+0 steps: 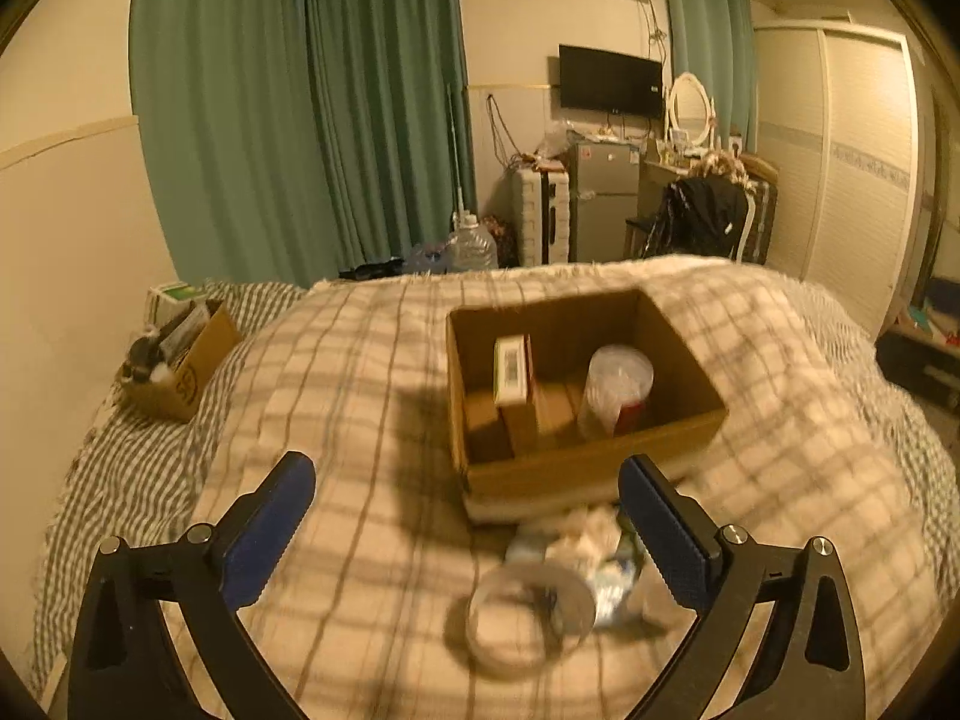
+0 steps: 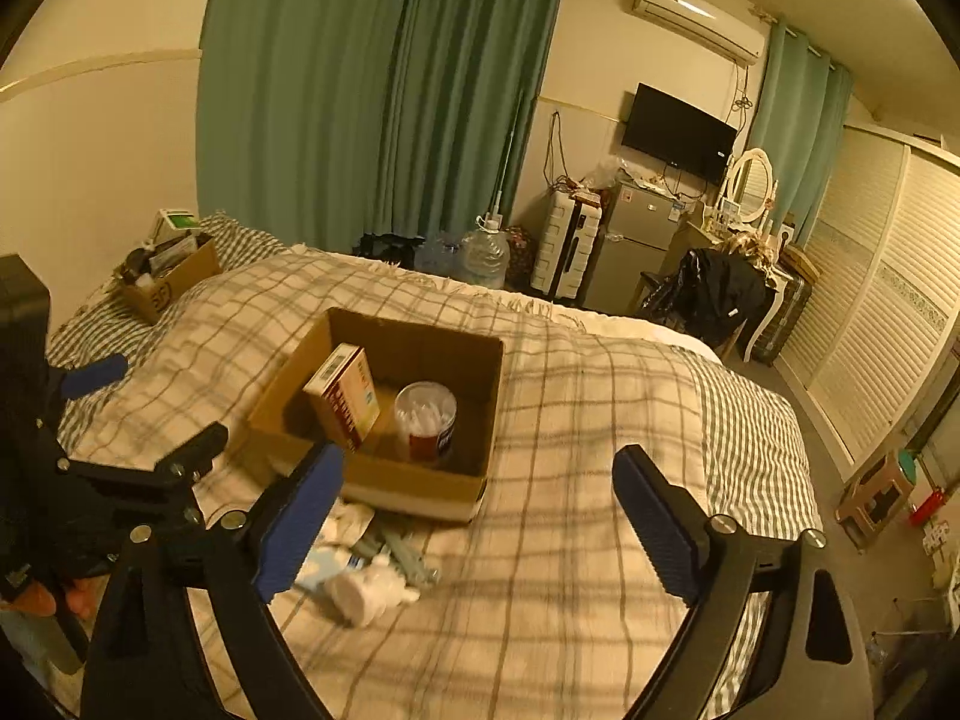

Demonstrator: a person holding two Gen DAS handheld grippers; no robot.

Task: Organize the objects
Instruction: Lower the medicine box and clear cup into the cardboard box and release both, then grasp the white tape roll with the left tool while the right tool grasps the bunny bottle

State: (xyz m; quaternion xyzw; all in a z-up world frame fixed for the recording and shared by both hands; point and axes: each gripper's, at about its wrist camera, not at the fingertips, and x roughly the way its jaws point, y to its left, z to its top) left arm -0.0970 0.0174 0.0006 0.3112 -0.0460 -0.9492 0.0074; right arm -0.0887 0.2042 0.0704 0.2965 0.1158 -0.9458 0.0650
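Observation:
An open cardboard box point(image 1: 594, 468) point(image 2: 420, 486) sits on the plaid blanket in the middle of the bed. Inside stand a small carton point(image 1: 513, 369) point(image 2: 342, 393) and a clear jar of cotton swabs with a red label point(image 1: 615, 390) point(image 2: 425, 420). In front of the box lie loose items: a clear round container point(image 1: 522, 612), white crumpled pieces and a white bottle point(image 2: 366, 591). My left gripper point(image 1: 468, 531) is open and empty above these items. My right gripper point(image 2: 477, 522) is open and empty, just right of them. The left gripper also shows in the right wrist view point(image 2: 150, 414).
A second cardboard box point(image 1: 180, 360) point(image 2: 171, 279) with items sits at the bed's far left by the wall. Beyond the bed are green curtains, a water jug point(image 2: 486, 255), a suitcase, a small fridge point(image 2: 636, 240) and a wardrobe at the right.

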